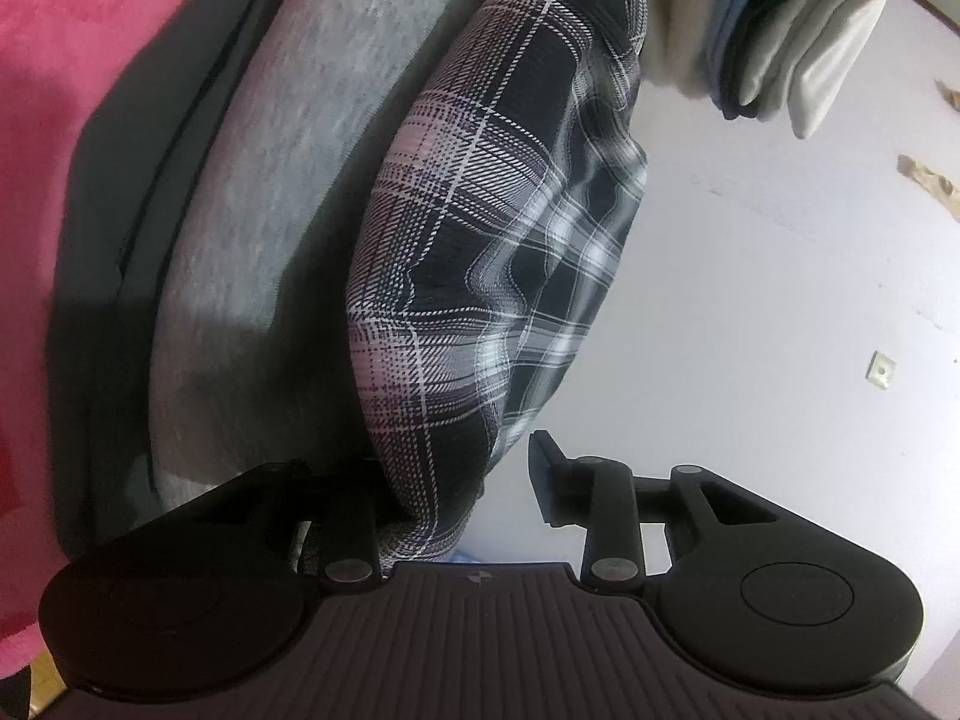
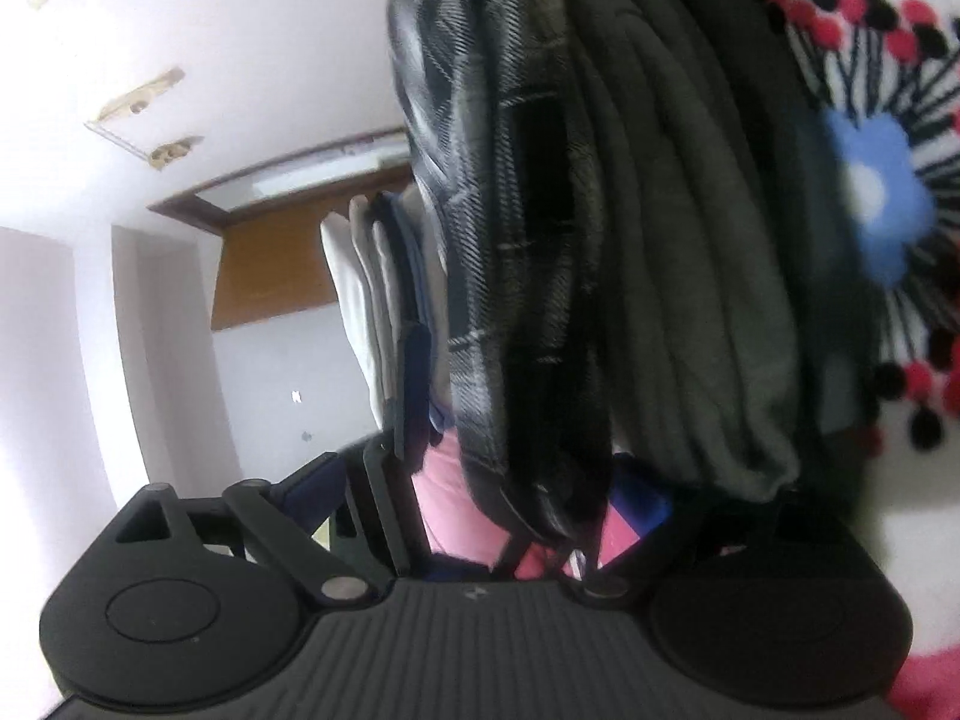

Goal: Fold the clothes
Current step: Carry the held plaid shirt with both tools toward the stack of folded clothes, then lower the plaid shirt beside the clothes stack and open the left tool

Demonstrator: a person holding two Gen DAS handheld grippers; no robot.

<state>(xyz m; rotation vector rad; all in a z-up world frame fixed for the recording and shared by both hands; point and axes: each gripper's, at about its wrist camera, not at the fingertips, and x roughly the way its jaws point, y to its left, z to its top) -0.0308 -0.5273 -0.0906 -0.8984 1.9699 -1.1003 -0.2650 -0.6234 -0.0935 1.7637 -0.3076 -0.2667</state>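
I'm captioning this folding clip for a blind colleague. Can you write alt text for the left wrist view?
A folded black-and-white plaid garment lies against a grey garment, its near end between the fingers of the left gripper, whose pads do not press it. Pink fabric fills the left edge; a stack of folded pale clothes sits at the top right.

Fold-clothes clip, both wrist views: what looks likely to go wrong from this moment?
1. The left claw stands open around the plaid garment, not pressing it; the fold may slump.
2. The right claw is open too, so nothing grips the plaid.
3. The folded stack sits close beyond; a push might topple it.
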